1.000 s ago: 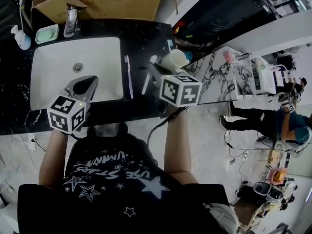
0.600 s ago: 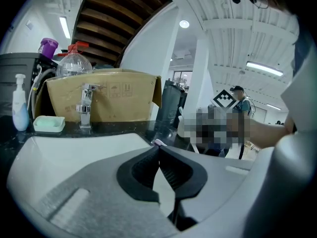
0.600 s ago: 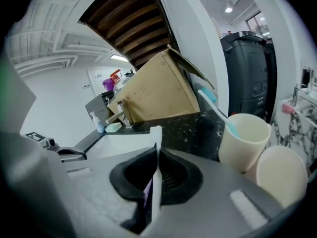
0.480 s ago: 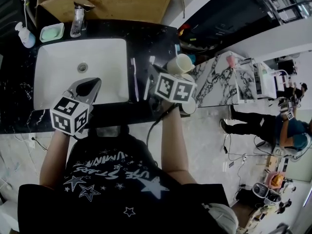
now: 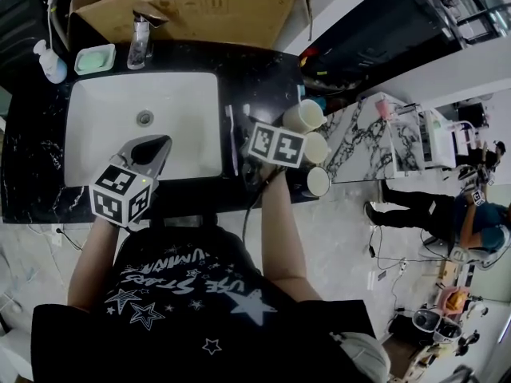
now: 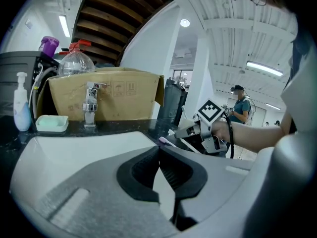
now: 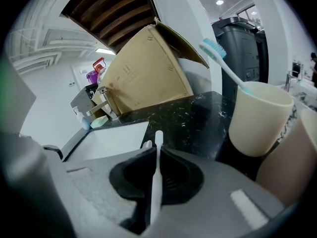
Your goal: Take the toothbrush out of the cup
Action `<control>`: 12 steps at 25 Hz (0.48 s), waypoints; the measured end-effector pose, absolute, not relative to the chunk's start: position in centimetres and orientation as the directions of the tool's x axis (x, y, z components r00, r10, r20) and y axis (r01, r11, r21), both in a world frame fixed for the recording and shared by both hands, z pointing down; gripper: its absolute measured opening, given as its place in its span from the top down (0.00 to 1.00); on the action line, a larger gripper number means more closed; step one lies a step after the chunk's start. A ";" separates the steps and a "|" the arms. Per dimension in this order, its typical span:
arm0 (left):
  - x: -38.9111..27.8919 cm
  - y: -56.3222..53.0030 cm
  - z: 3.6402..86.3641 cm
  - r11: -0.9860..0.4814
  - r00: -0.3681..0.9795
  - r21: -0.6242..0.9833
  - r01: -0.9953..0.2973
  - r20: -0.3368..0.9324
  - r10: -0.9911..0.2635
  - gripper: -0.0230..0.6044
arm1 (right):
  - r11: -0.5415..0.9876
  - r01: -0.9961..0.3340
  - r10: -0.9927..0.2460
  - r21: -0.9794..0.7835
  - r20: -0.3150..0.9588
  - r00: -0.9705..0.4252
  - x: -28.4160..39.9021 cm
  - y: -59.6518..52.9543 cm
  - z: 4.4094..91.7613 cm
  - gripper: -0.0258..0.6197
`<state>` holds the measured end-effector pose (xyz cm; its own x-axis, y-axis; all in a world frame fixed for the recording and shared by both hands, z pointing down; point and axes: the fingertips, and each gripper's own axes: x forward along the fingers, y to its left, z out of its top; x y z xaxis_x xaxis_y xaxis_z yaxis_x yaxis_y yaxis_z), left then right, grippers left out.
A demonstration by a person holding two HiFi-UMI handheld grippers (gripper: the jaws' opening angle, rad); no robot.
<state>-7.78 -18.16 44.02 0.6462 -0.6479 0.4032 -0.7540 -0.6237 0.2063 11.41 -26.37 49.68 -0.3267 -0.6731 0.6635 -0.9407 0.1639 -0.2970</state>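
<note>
Since a second before, the right gripper (image 7: 157,151) had dropped toward the black countertop (image 5: 263,74) and drawn away from the cream cup (image 7: 257,115) toward the sink (image 5: 104,118), carrying the white toothbrush (image 7: 157,175) with it. That toothbrush was clear of the cup, its thin handle clamped upright between the right gripper's pads. The jaws had just eased open a shade but were still pressed on the handle. Its free end poked out past the fingertips over the counter strip by the sink's right rim; whether it touched the stone could not be told. Just beside it a purple-headed toothbrush (image 5: 232,138) lay flat along that same strip. A teal-bristled toothbrush (image 7: 223,58) leaned in the cream cup, which stood to the right of the gripper, near but apart from it. Two more cups (image 5: 316,148) had come into sight beside the gripper's marker cube. The left gripper (image 6: 159,152) hung over the sink's front edge with its jaws together and nothing between them. A faucet (image 5: 141,34), a soap dish (image 5: 94,58) and a cardboard box (image 5: 200,10) stood behind the sink.
</note>
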 end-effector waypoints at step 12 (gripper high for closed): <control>-8.4 -18.8 44.4 -0.630 0.656 0.218 -0.745 0.407 -0.635 0.95 | 0.160 -0.957 -0.642 -0.243 0.711 -0.287 11.0 -26.8 51.4 0.91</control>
